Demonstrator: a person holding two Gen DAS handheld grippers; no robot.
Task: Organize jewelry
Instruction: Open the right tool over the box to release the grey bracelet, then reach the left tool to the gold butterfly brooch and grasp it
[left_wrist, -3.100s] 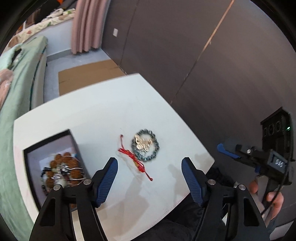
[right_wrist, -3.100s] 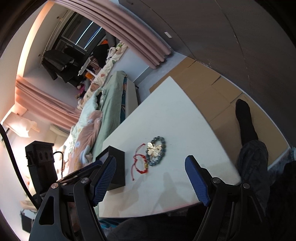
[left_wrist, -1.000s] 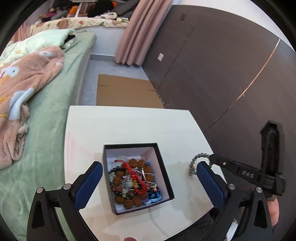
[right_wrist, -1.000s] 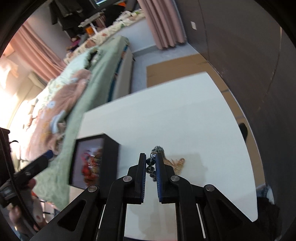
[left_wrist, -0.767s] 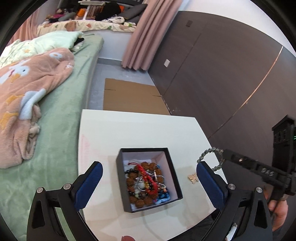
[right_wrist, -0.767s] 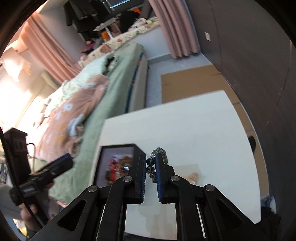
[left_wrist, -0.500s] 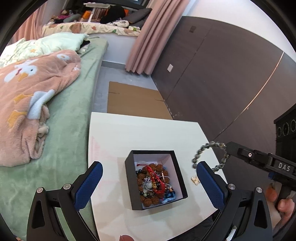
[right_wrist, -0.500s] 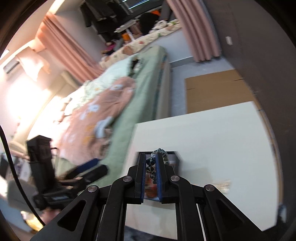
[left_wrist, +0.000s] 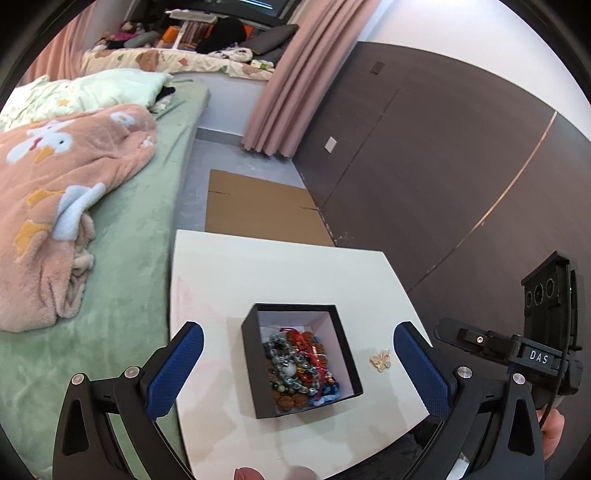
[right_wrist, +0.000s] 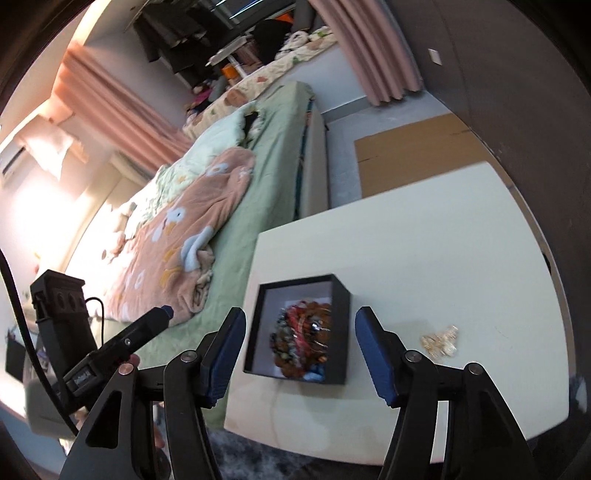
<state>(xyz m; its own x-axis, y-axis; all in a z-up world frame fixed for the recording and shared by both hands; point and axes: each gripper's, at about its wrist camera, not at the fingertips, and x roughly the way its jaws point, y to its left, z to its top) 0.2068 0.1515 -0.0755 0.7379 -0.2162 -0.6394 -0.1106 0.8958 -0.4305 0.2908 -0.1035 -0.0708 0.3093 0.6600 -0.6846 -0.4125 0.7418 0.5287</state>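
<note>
The right hand-held gripper (right_wrist: 297, 352) hangs above the black jewelry box (right_wrist: 341, 314) with its jaws opening and nothing between them, and the left hand-held gripper (left_wrist: 295, 365) stands wide apart and empty over the same box (left_wrist: 251, 365) — the grey bead bracelet (left_wrist: 282, 360) lies on top of the heap inside. The gold butterfly charm (left_wrist: 381, 360) sits alone on the white surface (left_wrist: 258, 273), just beside the box and near the edge. It looks small and flat — a pinch coming in too steep could skid it off the surface or nudge the box.
</note>
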